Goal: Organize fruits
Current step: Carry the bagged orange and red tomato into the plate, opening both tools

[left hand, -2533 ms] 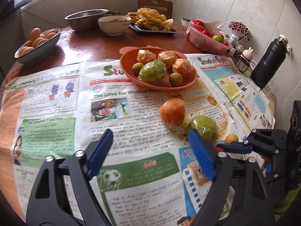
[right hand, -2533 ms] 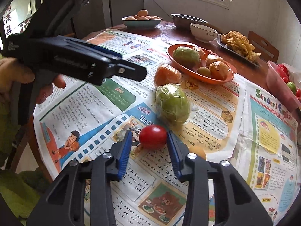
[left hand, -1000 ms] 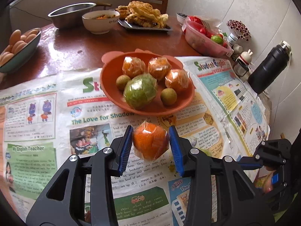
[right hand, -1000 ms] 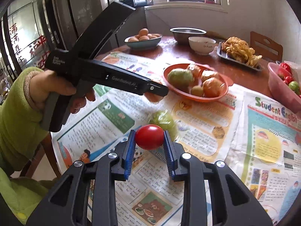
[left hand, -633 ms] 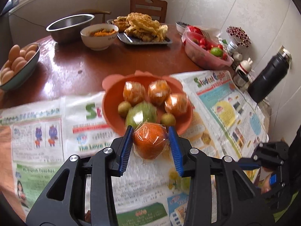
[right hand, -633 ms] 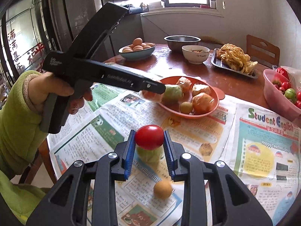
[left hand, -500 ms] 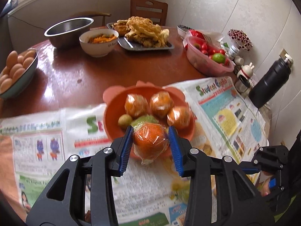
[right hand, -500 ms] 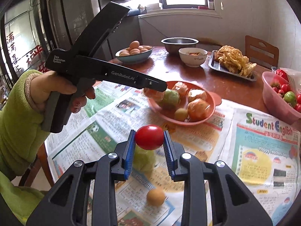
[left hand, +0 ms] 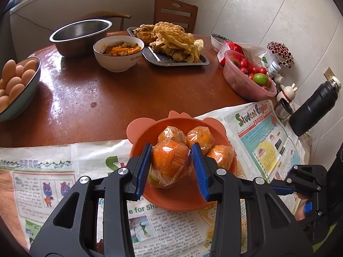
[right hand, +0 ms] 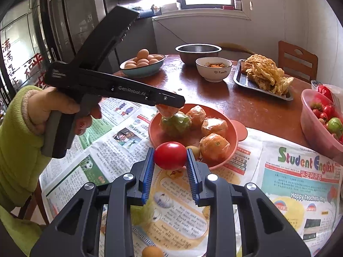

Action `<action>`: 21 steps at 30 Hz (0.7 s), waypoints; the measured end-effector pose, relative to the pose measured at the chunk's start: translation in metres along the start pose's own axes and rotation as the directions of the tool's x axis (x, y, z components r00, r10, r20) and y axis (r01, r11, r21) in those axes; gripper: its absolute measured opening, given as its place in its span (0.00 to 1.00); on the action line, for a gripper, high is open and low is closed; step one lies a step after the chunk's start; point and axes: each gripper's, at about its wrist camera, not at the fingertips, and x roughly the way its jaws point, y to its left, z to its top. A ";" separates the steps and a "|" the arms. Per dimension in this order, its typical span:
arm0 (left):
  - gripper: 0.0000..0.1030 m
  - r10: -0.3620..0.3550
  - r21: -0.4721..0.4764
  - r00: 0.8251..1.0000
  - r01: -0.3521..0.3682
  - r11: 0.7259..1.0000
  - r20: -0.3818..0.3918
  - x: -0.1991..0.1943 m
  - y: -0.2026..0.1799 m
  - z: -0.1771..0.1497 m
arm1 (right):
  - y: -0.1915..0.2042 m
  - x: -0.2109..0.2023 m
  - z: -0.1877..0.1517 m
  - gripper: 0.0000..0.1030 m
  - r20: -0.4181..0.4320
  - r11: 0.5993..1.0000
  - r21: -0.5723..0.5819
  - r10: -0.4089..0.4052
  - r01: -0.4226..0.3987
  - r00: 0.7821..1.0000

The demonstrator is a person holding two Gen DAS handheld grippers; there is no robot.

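Note:
My left gripper [left hand: 170, 158] is shut on a plastic-wrapped orange [left hand: 169, 165] and holds it above the orange plate [left hand: 137, 128]. Three more wrapped oranges [left hand: 200, 137] lie in that plate. In the right wrist view the left gripper [right hand: 171, 105] reaches in from the left, held by a hand in a green sleeve, with its wrapped orange [right hand: 166, 110] just over a green wrapped fruit [right hand: 174, 124] in the plate [right hand: 240, 132]. My right gripper [right hand: 170, 156] is shut on a red tomato [right hand: 170, 155], lifted in front of the plate's near rim.
Newspaper [right hand: 295, 182] covers the near table. A pink bowl of tomatoes [right hand: 310, 126] stands at right. Farther back are an egg bowl [left hand: 19, 85], steel bowl [left hand: 80, 34], white bowl [left hand: 119, 53] and tray of fried food [left hand: 171, 42]. A black flask [left hand: 313, 107] stands at right. A small yellow fruit [right hand: 152, 251] lies on the paper.
Both grippers closed on their fruits, lifted them off the newspaper and carried them forward. The wrapped orange now hangs over the plate, and the tomato has come close to the plate's near rim.

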 end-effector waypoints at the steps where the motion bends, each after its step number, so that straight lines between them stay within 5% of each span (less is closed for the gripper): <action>1: 0.29 -0.002 0.012 1.000 0.002 1.000 -0.001 0.001 -0.003 0.001 | -0.001 0.002 0.001 0.27 -0.002 1.000 -0.002 -0.001 0.001 1.000; 21: 0.29 -0.012 -0.010 0.999 0.012 1.000 -0.034 0.026 0.010 0.012 | -0.012 0.043 0.008 0.27 -0.055 1.000 -0.002 -0.011 0.011 0.998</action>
